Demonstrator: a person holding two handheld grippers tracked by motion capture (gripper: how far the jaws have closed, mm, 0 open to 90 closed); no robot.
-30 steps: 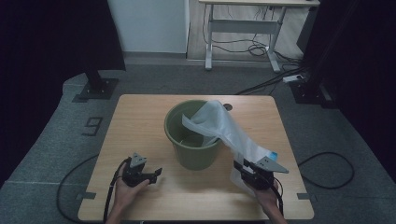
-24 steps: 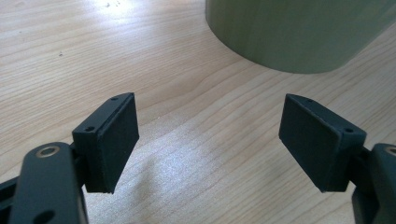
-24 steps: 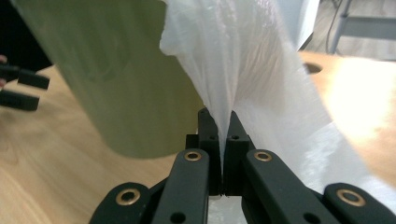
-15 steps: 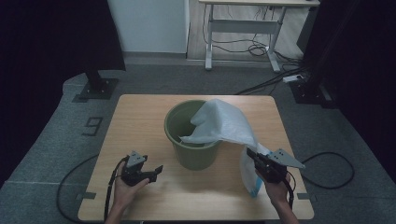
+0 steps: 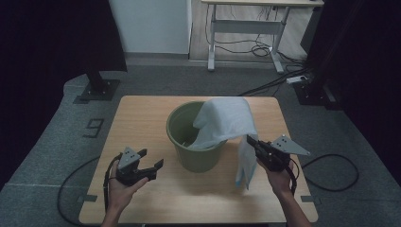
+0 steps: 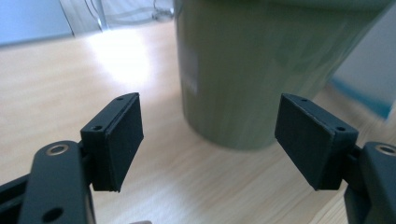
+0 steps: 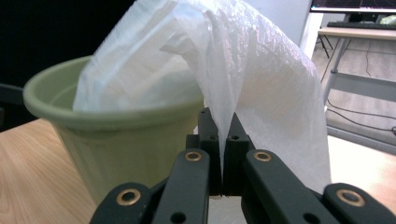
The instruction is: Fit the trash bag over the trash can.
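A white plastic bag [image 5: 222,120] lies draped over the right rim of a green bucket [image 5: 195,156] on the table [image 5: 142,118], not yet lining it. The right gripper [image 5: 249,140] pinches the bag's edge; the left gripper [image 5: 151,159], jaws apart and empty, waits beside the bucket.

**Bag lifted off the table as both grippers rise**

The right gripper [image 5: 250,140], its jaws now clamped on the white plastic bag [image 5: 222,120], has risen from the near right of the table, drawing the bag up over the green bucket [image 5: 194,137]. The left gripper [image 5: 152,161] has risen too, jaws apart.
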